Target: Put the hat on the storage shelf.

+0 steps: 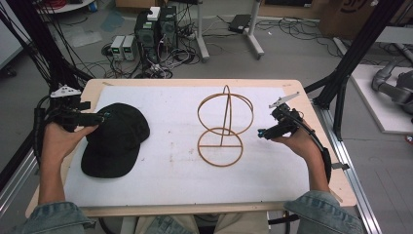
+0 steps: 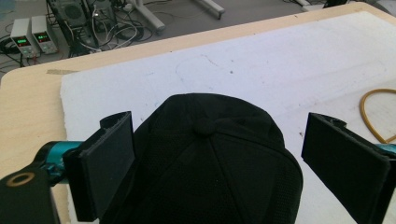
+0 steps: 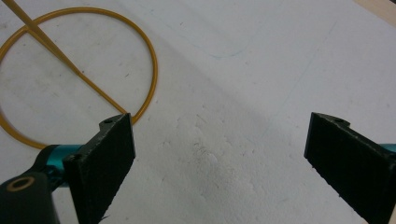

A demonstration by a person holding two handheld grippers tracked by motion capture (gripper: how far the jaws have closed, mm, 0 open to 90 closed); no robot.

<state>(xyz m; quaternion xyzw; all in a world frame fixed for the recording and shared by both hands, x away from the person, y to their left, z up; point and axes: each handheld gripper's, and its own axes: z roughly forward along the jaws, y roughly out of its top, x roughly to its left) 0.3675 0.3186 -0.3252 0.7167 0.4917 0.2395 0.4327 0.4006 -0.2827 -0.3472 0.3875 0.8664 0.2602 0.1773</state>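
Observation:
A black cap (image 1: 115, 139) lies on the white mat at the left, its brim toward the near edge. My left gripper (image 1: 102, 117) is at the cap's left rim. In the left gripper view the jaws stand wide open on either side of the cap's crown (image 2: 205, 158). A wire hat stand (image 1: 223, 127) of brass-coloured rings and a central post stands mid-table. My right gripper (image 1: 263, 132) hovers just right of the stand's base ring, open, with bare mat between its jaws. That base ring (image 3: 150, 70) passes behind the left jaw in the right gripper view.
The white mat (image 1: 185, 170) covers most of the wooden table (image 1: 311, 112). Black frame posts (image 1: 350, 53) rise at both sides. Power supplies and cables (image 1: 146, 39) sit on the floor beyond the far edge.

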